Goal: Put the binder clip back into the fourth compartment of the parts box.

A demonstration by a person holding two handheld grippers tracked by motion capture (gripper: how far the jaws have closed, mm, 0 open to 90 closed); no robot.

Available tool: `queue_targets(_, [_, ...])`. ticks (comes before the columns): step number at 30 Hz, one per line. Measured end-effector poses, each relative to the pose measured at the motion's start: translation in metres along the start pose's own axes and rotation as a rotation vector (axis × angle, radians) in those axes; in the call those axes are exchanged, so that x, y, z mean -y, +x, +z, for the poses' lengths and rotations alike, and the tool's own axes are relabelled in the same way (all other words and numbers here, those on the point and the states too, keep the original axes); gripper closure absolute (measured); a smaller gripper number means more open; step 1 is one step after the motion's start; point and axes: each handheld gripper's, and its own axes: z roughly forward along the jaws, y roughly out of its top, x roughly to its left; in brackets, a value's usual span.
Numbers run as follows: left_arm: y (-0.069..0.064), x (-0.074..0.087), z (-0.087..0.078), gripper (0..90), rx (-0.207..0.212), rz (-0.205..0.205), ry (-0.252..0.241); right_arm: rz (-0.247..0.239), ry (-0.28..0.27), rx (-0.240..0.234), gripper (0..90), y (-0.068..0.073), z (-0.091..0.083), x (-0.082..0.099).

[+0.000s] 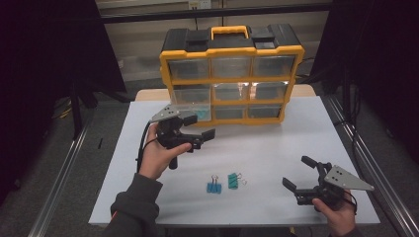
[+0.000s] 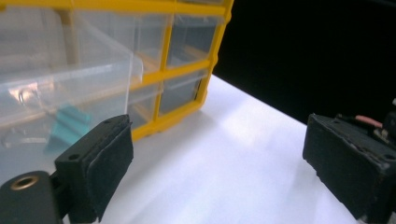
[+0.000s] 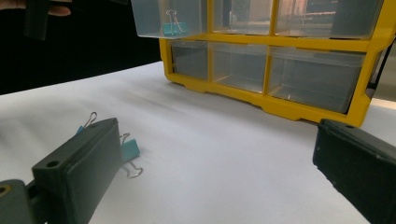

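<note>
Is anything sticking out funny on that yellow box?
Yes. One clear drawer of the yellow organizer, in the middle row on the left, is pulled out while the rest sit flush. A teal binder clip lies inside it. Two more clips lie loose on the table.

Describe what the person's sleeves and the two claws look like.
Both the left claw and the right claw are black, each with two blocky jaws and a grey three-cornered plate on top with small holes. A black cable trails from the left one. The left arm wears a dark grey sleeve. The right arm's sleeve is barely visible.
</note>
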Motion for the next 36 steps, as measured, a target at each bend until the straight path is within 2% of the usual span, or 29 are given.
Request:
queue_targets(10, [-0.001,0.025,-0.007,8.8,-0.037,0.02,0.012,-0.006,0.001,0.001,0.6,0.0,0.0,0.0])
queue_targets(14, [-0.002,0.032,-0.008,8.7,-0.028,0.027,0.01,-0.008,-0.002,-0.001,0.6,0.0,0.0,0.0])
queue_targets(16, [-0.004,0.04,-0.009,7.9,-0.036,0.036,0.025,-0.011,0.001,0.001,0.6,0.0,0.0,0.0])
queue_targets(17, [-0.004,0.043,-0.008,7.5,-0.016,0.027,0.014,-0.012,0.001,-0.001,0.6,0.0,0.0,0.0])
queue_targets(21, [-0.004,0.056,-0.008,6.3,-0.031,0.008,0.031,-0.009,-0.001,-0.003,0.6,0.0,0.0,0.0])
queue_targets(24, [-0.002,0.064,-0.008,5.7,-0.025,0.034,0.059,-0.007,-0.002,-0.003,0.6,0.0,0.0,0.0])
queue_targets(30, [-0.005,0.076,-0.006,4.4,-0.01,0.036,0.069,-0.006,-0.001,-0.002,0.6,0.0,0.0,0.0])
queue_targets(33, [-0.007,0.08,-0.005,4.2,-0.02,0.032,0.088,-0.009,-0.001,-0.007,0.7,0.0,0.0,0.0])
queue_targets(36, [-0.008,0.084,-0.004,8.1,-0.018,0.024,0.102,-0.012,0.002,-0.007,0.6,0.0,0.0,0.0])
